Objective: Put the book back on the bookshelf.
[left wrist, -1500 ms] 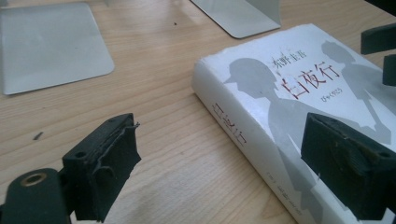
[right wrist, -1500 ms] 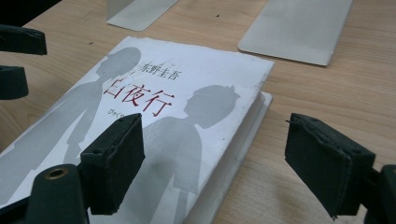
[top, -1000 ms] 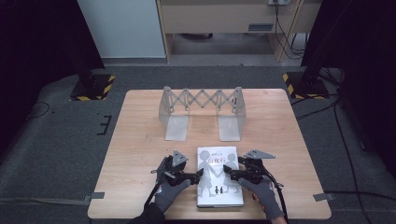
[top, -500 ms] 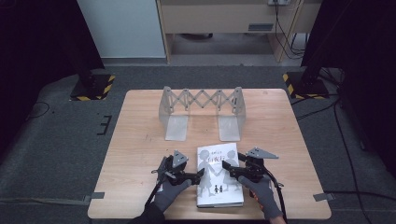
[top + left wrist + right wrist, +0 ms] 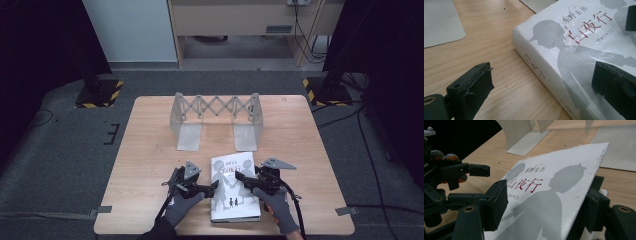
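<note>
A thick white book [image 5: 231, 202] with grey silhouettes and red characters lies near the table's front edge. My left gripper [image 5: 214, 188] is at its left side. It is open and its jaws have just been opening. In the left gripper view one jaw hangs over the bare wood and the other over the cover [image 5: 574, 50], straddling the spine. My right gripper [image 5: 244, 181] is at the book's right side. Its jaws have just been closing, one above the cover [image 5: 564, 170] and one behind the raised right edge, with a gap still showing.
An expanding metal book rack [image 5: 215, 117] stands at the back of the wooden table [image 5: 150, 150], its two flat base plates [image 5: 190, 137] pointing toward me. The right plate [image 5: 621, 147] lies just past the book's far corner. Gloved hands hold both grippers.
</note>
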